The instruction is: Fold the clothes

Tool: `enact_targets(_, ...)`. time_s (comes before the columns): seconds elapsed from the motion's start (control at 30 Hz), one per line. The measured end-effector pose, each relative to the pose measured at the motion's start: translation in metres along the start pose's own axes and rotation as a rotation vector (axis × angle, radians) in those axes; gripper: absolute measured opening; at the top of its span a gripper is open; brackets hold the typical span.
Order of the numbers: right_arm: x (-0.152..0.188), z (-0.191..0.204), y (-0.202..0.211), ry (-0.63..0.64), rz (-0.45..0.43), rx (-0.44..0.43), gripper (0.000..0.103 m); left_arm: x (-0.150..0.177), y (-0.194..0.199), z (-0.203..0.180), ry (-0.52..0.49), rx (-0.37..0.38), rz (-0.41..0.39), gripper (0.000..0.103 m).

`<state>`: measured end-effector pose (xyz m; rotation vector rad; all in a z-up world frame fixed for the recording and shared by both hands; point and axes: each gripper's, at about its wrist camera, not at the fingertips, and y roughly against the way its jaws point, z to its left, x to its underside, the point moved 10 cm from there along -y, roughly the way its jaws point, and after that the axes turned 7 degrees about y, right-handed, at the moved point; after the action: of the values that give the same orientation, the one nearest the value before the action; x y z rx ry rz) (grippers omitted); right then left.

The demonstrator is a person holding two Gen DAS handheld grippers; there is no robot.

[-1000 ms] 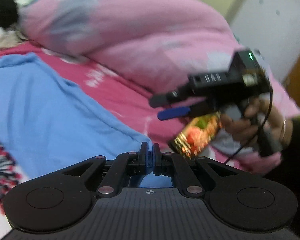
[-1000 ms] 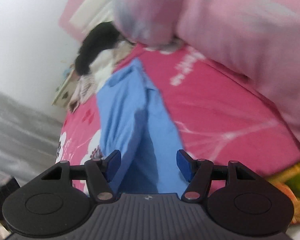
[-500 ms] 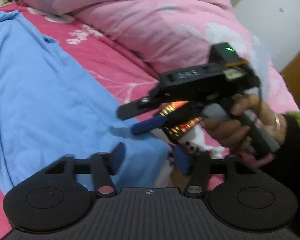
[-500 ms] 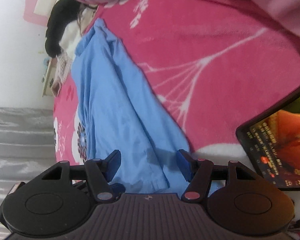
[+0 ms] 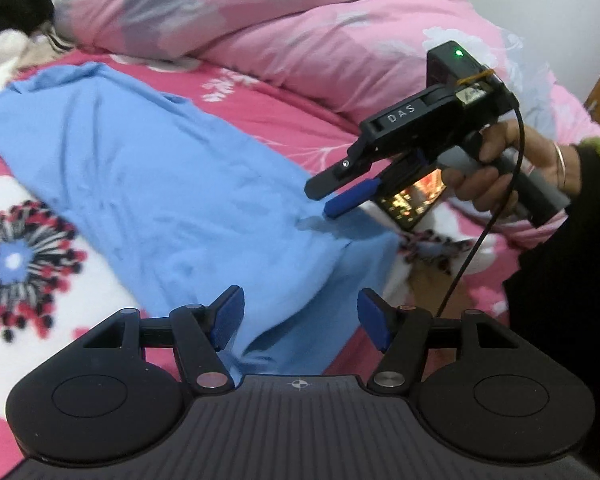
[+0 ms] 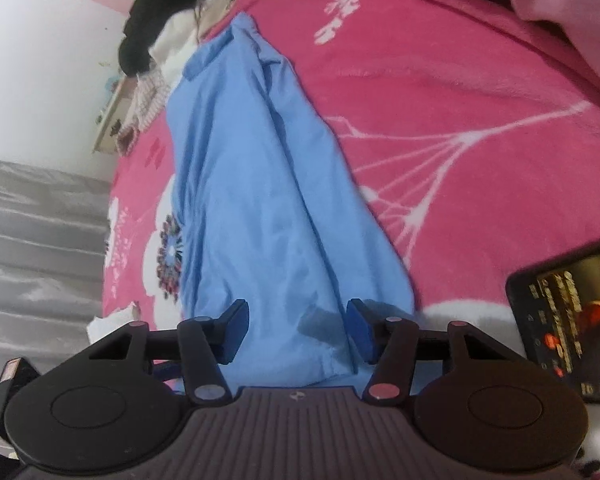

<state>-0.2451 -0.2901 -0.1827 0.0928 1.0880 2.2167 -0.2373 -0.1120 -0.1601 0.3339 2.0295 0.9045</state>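
A light blue garment (image 5: 160,184) lies stretched lengthwise on the pink bed sheet (image 6: 460,100), loosely creased along its length. My left gripper (image 5: 300,312) stands open just above the garment's near end, nothing pressed between its blue pads. In the left wrist view my right gripper (image 5: 332,200), held by a hand (image 5: 484,184), hovers low over the garment's right edge. In its own view the right gripper (image 6: 298,320) has jaws closing, with the garment's (image 6: 252,208) near end lying between the pads; they do not press it.
A lit phone (image 6: 572,320) lies on the sheet right of the garment, also seen as a phone (image 5: 412,200) behind the right gripper. A bulky pink quilt (image 5: 300,28) fills the far side. Black and white clothes (image 6: 156,32) are piled at the garment's far end.
My left gripper went from shut at the garment's near corner to open and shifted along the cloth. The right gripper sank toward the garment and its jaws narrowed.
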Motion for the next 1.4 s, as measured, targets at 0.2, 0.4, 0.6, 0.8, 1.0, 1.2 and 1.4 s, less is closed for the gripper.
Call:
enact_targets(0.2, 0.017, 0.0, -0.006, 0.03, 0.067, 0.032, 0.051, 0.005, -0.001, 0.01, -0.057, -0.097, -0.024, 0.062)
enact_targets(0.4, 0.019, -0.004, -0.009, 0.013, 0.083, 0.039, 0.046, 0.008, -0.002, 0.011, -0.078, -0.1, -0.028, 0.06)
enact_targets(0.6, 0.027, -0.006, -0.01, 0.053, 0.107, 0.065, 0.008, 0.017, -0.003, 0.006, -0.121, -0.114, -0.01, 0.059)
enact_targets(0.8, 0.017, 0.007, 0.016, 0.064, 0.043, 0.03, 0.006, 0.018, -0.009, 0.001, -0.165, -0.151, -0.008, 0.059)
enact_targets(1.0, 0.002, 0.01, 0.045, 0.058, -0.022, 0.029, 0.006, 0.014, -0.017, 0.0, -0.232, -0.233, -0.031, 0.059)
enact_targets(1.2, -0.005, 0.007, 0.053, 0.042, -0.048, 0.017, 0.006, 0.016, -0.026, -0.008, -0.274, -0.27, -0.025, 0.059)
enact_targets(1.4, -0.011, 0.015, 0.059, 0.054, -0.075, -0.001, 0.006, 0.028, -0.033, -0.018, -0.392, -0.33, -0.007, 0.047)
